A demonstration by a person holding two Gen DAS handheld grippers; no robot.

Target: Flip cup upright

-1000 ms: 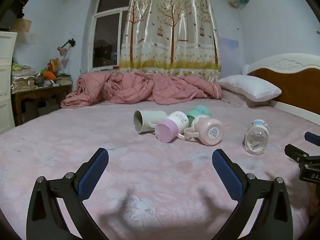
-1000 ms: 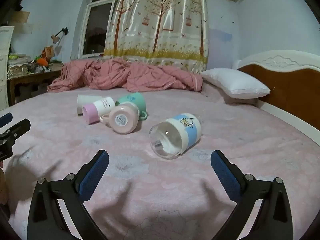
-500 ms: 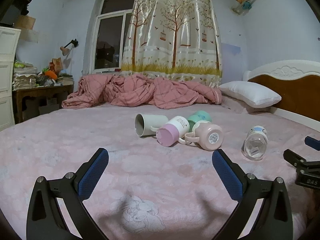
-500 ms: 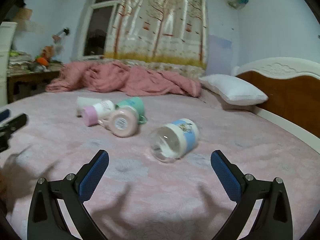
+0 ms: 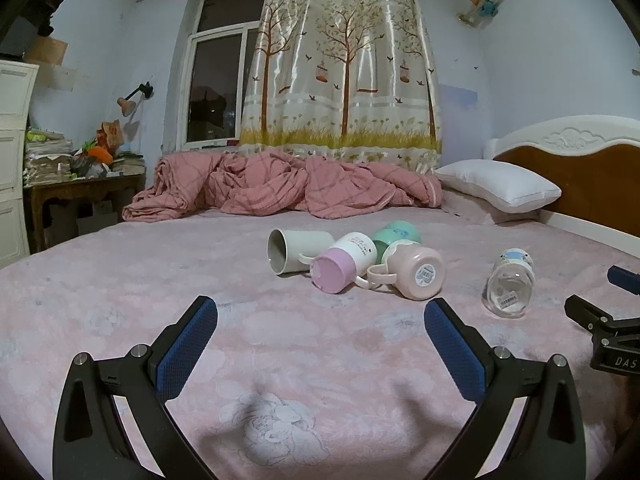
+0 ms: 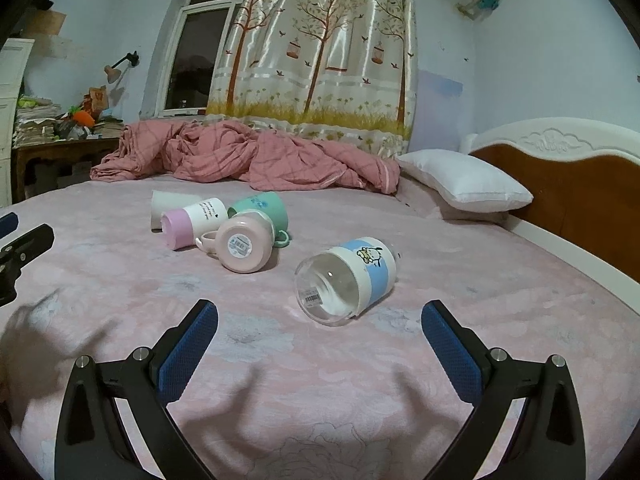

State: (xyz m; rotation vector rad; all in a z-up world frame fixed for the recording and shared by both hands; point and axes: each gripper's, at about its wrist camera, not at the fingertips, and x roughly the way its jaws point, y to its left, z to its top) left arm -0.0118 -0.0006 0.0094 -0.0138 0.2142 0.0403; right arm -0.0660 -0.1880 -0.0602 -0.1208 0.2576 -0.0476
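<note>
Several cups lie on their sides on the pink bed sheet point(image 5: 120, 300). A white mug point(image 5: 296, 250), a white-and-purple cup point(image 5: 344, 268), a green cup point(image 5: 396, 234) and a pink mug point(image 5: 416, 274) huddle together. A clear glass cup with a blue band point(image 6: 346, 280) lies apart, just ahead of my right gripper point(image 6: 320, 344), base toward me; it also shows in the left wrist view point(image 5: 510, 290). My left gripper point(image 5: 320, 344) is open and empty, short of the huddle. My right gripper is open and empty.
A crumpled pink quilt point(image 5: 280, 188) lies at the far side of the bed. A white pillow point(image 5: 496, 184) and wooden headboard point(image 5: 580, 184) are on the right. A cluttered wooden table point(image 5: 76, 196) stands at the left by the window.
Both grippers tilted up slightly, so the cups sit lower in both views. The right gripper shifted a little toward the glass cup. Both stay open.
</note>
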